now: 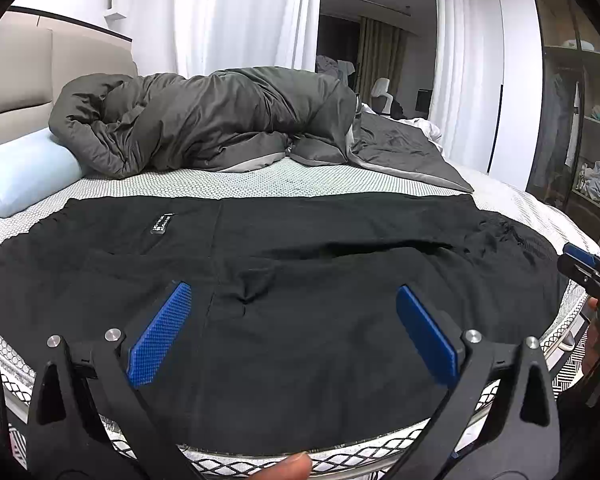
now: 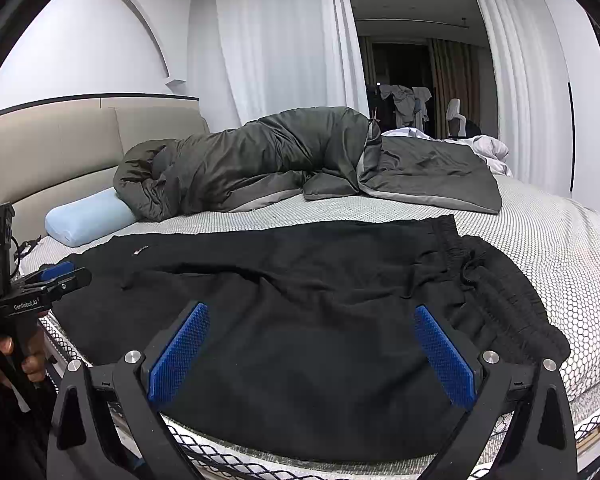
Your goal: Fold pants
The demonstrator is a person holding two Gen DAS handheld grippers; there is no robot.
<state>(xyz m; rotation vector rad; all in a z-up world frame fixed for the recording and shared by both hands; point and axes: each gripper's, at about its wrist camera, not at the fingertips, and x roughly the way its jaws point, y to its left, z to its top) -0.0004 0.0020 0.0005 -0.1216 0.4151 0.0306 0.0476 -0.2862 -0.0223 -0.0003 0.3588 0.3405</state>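
Observation:
Black pants (image 1: pixel 300 264) lie spread flat across the near part of the bed, with a small label at the left and the gathered waistband at the right (image 2: pixel 496 280). My left gripper (image 1: pixel 294 294) is open and empty, its blue pads just above the pants near the front edge. My right gripper (image 2: pixel 314 314) is open and empty, hovering over the pants toward the waistband end (image 2: pixel 300 300). The right gripper shows at the right edge of the left wrist view (image 1: pixel 588 268). The left gripper shows at the left of the right wrist view (image 2: pixel 56 276).
A rumpled grey duvet (image 1: pixel 220 120) lies across the far half of the bed. A light blue pillow (image 1: pixel 24 172) sits at the left by the beige headboard (image 2: pixel 52 148). The mattress edge (image 1: pixel 260 460) runs along the front. Open shelves (image 1: pixel 580 140) stand at the right.

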